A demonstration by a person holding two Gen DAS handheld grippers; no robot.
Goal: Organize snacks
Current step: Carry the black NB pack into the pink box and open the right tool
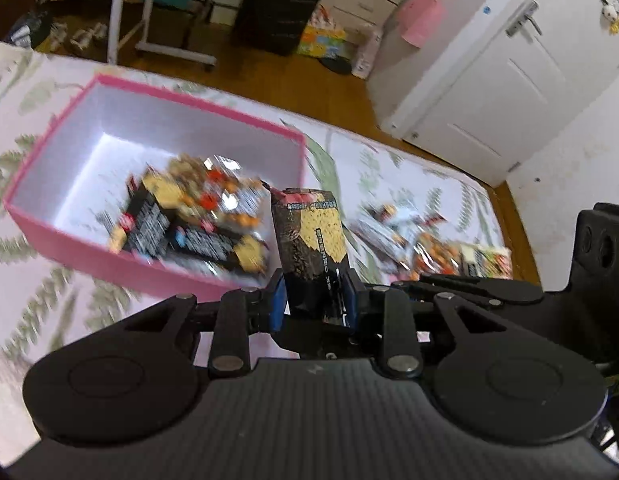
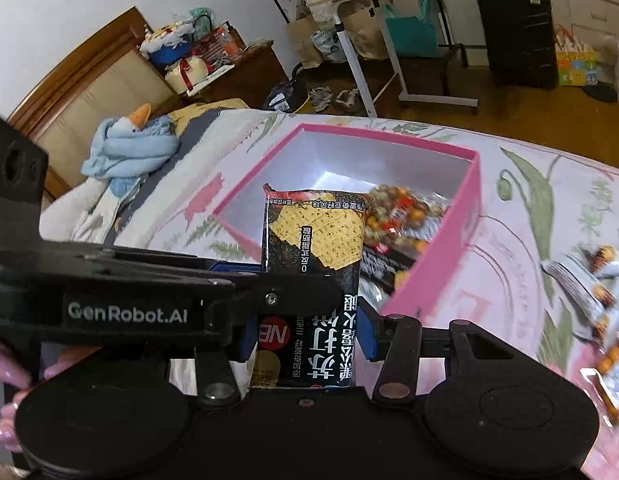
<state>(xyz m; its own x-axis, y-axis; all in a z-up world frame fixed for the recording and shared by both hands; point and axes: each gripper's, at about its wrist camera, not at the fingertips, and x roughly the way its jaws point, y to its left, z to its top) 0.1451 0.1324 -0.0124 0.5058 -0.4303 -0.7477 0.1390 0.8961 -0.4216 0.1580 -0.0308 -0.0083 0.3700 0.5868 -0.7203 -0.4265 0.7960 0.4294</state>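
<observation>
Two tools (image 1: pixel 315 300) (image 2: pixel 309 320), one cracker packet (image 1: pixel 311 248) (image 2: pixel 313 240) each

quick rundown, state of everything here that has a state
left gripper: shut on a black cracker packet, held upright
right gripper: shut on another black cracker packet, held upright
pink box: open, no lid on, partly filled with snack packets
loose snacks: lying on the floral bedspread beside the box, not yet packed
white door: closed
black suitcase: upright, closed

Home bedroom, bed (image 2: pixel 529 208), headboard (image 2: pixel 89 80), suitcase (image 2: pixel 513 32)
</observation>
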